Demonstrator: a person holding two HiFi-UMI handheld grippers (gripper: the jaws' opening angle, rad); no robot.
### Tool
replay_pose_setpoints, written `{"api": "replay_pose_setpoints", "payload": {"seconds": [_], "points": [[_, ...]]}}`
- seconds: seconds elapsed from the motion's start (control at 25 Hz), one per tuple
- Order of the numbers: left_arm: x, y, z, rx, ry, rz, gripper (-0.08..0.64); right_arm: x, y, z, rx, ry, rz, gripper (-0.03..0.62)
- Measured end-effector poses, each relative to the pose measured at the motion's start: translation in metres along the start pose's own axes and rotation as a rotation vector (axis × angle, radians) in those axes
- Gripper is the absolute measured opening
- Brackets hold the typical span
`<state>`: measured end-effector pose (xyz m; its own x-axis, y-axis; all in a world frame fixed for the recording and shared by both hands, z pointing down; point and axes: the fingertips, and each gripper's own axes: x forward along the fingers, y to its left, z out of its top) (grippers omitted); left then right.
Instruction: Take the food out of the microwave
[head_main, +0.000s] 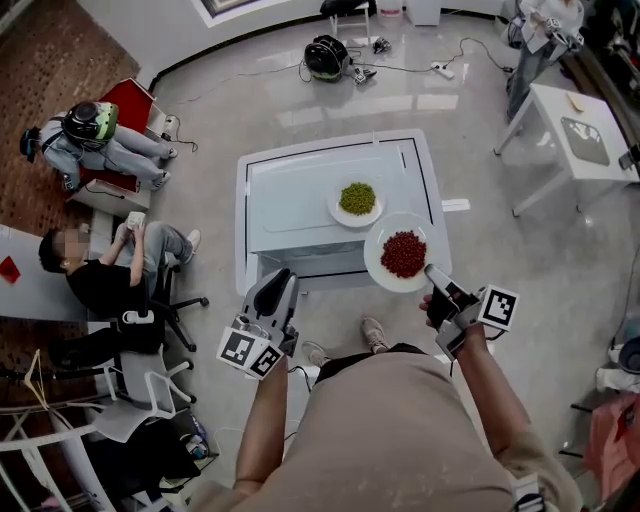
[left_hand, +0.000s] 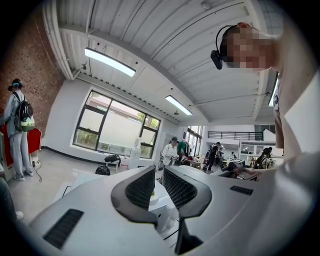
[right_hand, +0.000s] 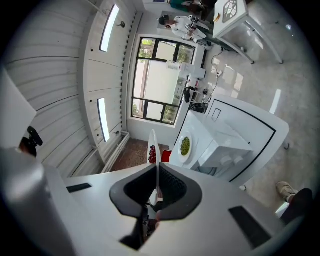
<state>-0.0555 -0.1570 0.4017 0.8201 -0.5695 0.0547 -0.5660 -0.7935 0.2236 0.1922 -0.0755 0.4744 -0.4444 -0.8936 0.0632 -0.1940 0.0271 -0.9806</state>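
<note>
The left gripper (head_main: 278, 283) hangs off the near left corner of the white tabletop (head_main: 242, 230). Its fingers (left_hand: 137, 187) are released, with a narrow gap between them and nothing in it. The microwave (head_main: 300, 200) stands on the tabletop and is seen from above, so its door and inside cannot be made out. A plate (head_main: 335, 208) of green peas (head_main: 357, 198) rests on the microwave's top, near its right edge. Further right, the right gripper (head_main: 432, 270) has its fingers (right_hand: 172, 187) clenched on the near rim of a white plate (head_main: 377, 240) of red food (head_main: 403, 253), held in the air just off the microwave's near right corner. In the right gripper view this plate shows edge-on, with only a sliver of the food visible. The person's torso hides the tabletop's near edge.
</note>
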Motion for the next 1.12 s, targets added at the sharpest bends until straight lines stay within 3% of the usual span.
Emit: {"api": "replay_pose_setpoints", "payload": {"seconds": [0.48,1.12], "points": [[0.002,0.013,-0.081,-0.007,0.071,0.023,0.048,-0.049,-0.076,0.010,0.034,-0.082,-0.117,0.017],[0.007,0.015,-0.160,-0.021,0.190,-0.005,0.048,-0.066,-0.156,-0.024,0.058,-0.027,-0.191,0.017]]}}
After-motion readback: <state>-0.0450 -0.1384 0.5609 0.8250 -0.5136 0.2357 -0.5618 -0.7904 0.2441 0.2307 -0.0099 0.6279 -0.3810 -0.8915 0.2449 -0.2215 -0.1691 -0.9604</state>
